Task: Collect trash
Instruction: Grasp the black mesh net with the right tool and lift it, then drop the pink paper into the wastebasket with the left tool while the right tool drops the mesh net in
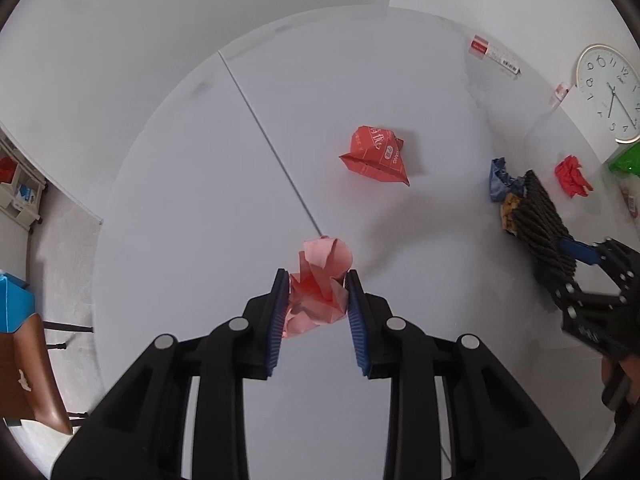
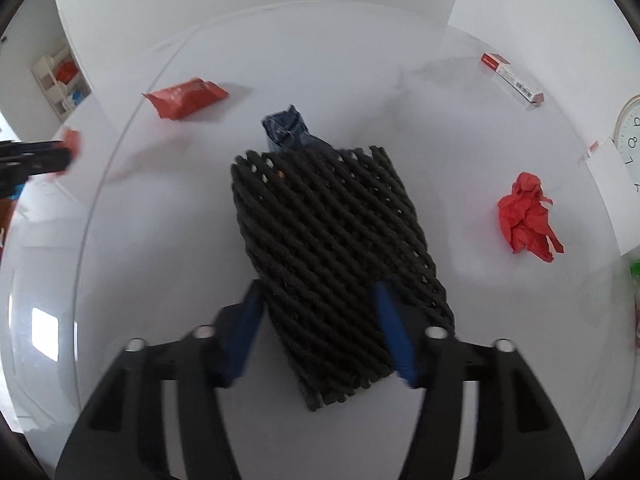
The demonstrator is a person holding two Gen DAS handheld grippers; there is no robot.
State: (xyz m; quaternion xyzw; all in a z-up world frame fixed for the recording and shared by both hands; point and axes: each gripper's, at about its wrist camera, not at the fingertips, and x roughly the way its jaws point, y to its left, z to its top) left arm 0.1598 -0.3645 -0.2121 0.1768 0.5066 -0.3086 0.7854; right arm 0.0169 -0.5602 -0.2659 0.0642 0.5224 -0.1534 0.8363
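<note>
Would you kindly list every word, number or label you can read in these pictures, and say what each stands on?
"ANG": end of a word on the red folded carton; its larger white characters are unreadable.
Hour numerals including "12", "11", "8", "5", "4": clock.
Barcode and print: red-and-white box, too small.
Nothing else bears legible text.

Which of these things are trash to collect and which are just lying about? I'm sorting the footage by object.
Belongs to the job:
- pink crumpled paper, held in the left tongs
- black foam net, between the right tongs
- red wrapper
- blue wrapper
- red crumpled scrap

Probably just lying about:
- wall clock
- red-and-white box
- white table
</note>
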